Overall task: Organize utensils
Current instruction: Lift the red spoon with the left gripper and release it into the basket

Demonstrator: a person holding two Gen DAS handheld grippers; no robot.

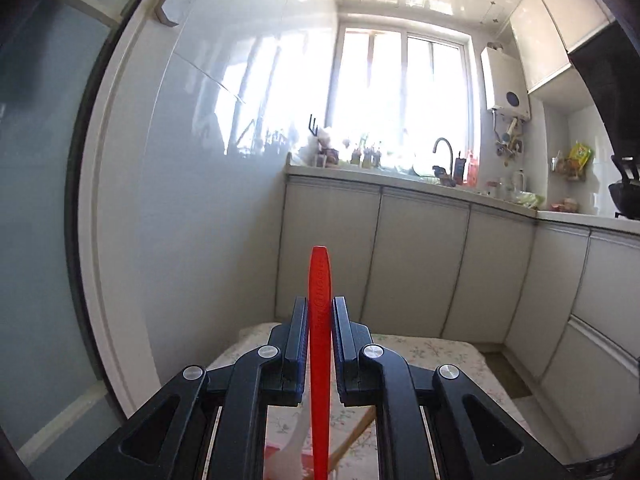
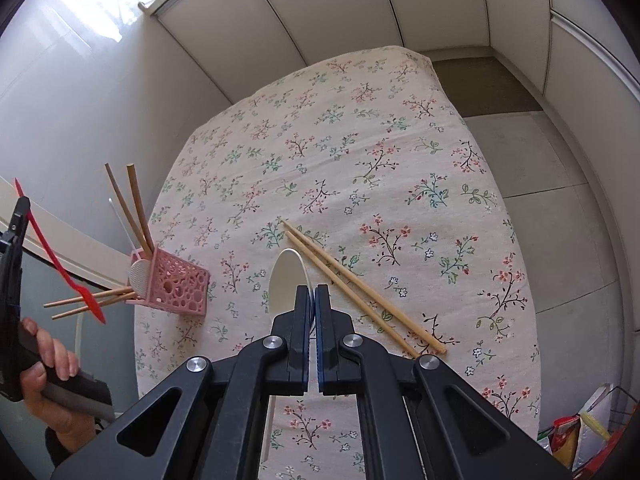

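Note:
My left gripper [image 1: 320, 308] is shut on a red spoon [image 1: 320, 360] by its handle, held high off the table with the handle end pointing up. The right wrist view shows that spoon [image 2: 60, 264] hanging bowl down left of the pink utensil holder [image 2: 176, 286]. The holder stands at the table's left edge with chopsticks [image 2: 134, 208] and a white spoon in it. My right gripper [image 2: 312, 292] is shut on a white spoon [image 2: 286, 280] above the floral tablecloth [image 2: 360, 140]. Two wooden chopsticks [image 2: 360, 284] lie on the cloth just right of it.
White kitchen cabinets [image 2: 340, 8] run behind the table, a wall [image 2: 60, 100] to its left. A counter with a sink and bottles [image 1: 420, 176] is far ahead in the left wrist view. Bags [image 2: 580, 436] sit on the floor at lower right.

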